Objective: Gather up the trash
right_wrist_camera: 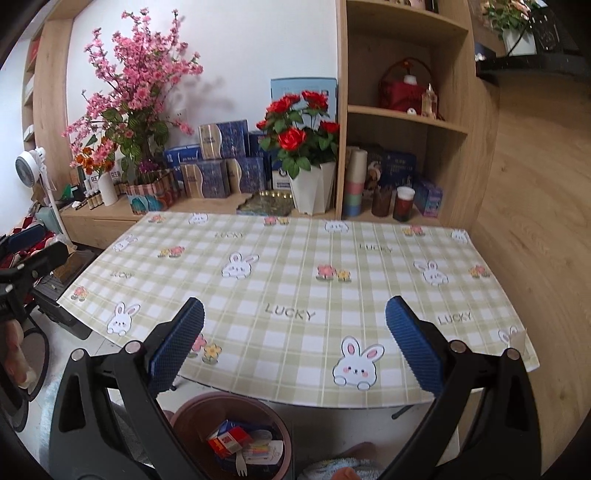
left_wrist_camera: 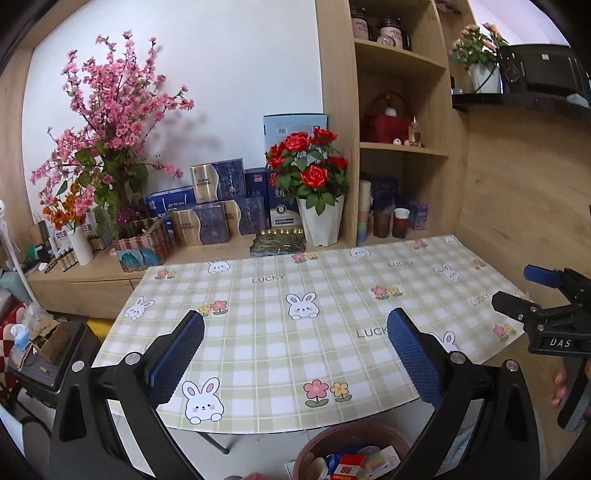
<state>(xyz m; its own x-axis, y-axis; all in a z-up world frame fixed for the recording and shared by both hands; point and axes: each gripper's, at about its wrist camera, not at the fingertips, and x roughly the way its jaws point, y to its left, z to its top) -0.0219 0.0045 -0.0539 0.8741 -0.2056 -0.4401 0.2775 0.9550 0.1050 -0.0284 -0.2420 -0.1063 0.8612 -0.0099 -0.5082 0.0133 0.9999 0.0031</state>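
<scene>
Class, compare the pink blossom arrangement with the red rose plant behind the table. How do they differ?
The pink blossoms are tall, with spreading branches; the red roses are short and bushy. The blossoms stand at the left, the roses nearer the shelves, in a white pot. Both have green leaves and stand on the wooden counter.

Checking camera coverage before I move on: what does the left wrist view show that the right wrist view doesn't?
Only the left wrist view: jars on the top shelf.
Only the right wrist view: a white fan and a plastic fork in the bin.
Both: the checked tablecloth, the red roses, and the brown trash bin with a red carton inside.
</scene>
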